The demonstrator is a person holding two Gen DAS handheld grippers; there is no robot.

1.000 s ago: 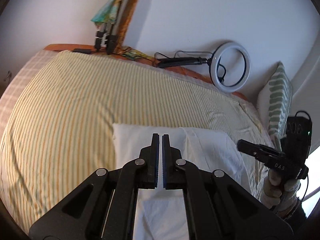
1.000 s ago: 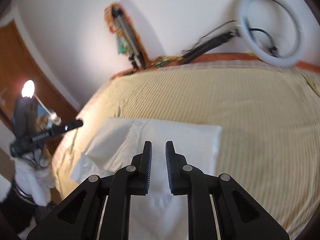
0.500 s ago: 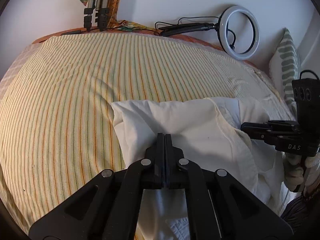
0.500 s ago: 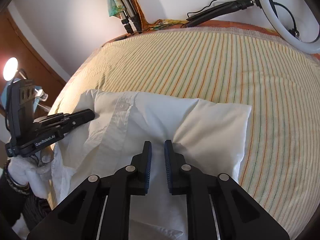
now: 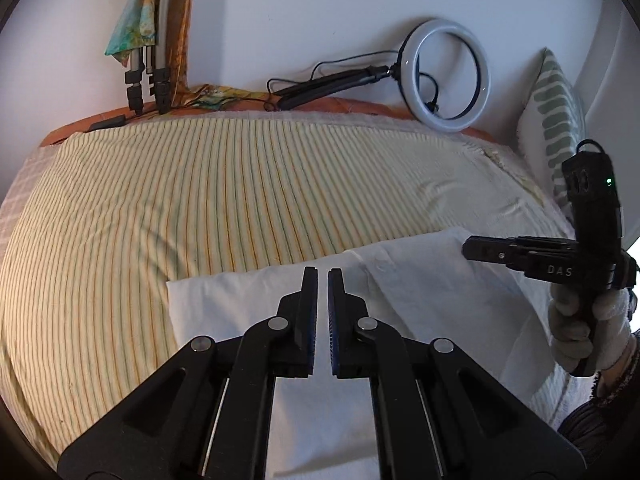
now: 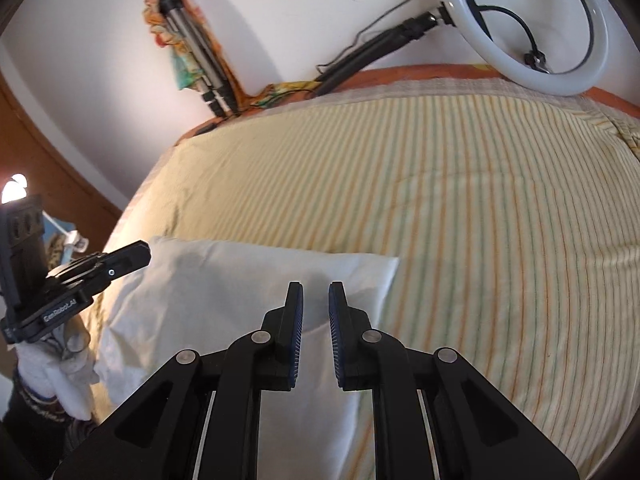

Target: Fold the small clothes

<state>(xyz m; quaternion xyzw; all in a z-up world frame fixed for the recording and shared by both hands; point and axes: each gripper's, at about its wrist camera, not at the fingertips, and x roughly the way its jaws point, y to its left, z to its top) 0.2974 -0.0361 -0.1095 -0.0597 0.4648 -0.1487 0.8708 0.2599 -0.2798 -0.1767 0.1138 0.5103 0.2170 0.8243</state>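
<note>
1. At the left of the scene, the striped bedspread (image 5: pixel 200 208) ran bare from the near edge to the far wall, with nothing of the task on it.

2. The left gripper (image 5: pixel 323 276) hung just above the near left part of the white garment (image 5: pixel 224 304). Its jaws stood a narrow slit apart, nothing between them, so it gripped no cloth.

3. The white garment lay flat near the near edge of the bed, its long axis running left to right across both grippers' lines of sight. Its far edge made a fairly straight line. A lengthwise seam or overlap (image 5: pixel 372 276) showed just right of the left gripper's tips.

4. The right gripper (image 6: pixel 316 296) hovered over the garment's right half, jaws parted a little wider than the left's and likewise empty. In the right wrist view the garment's far right corner (image 6: pixel 390 264) sat just beyond and right of its tips, so this gripper looked the nearer one to that end.

5. My reading: the cloth lay below and ahead of both claws, each nearer its own end. A next fold would likely turn on the long axis, either taking one short end across to the other or smoothing.

6. Far right, a ring light (image 5: pixel 448 76) and a patterned pillow (image 5: pixel 556 120) stood well apart from the garment.
</note>
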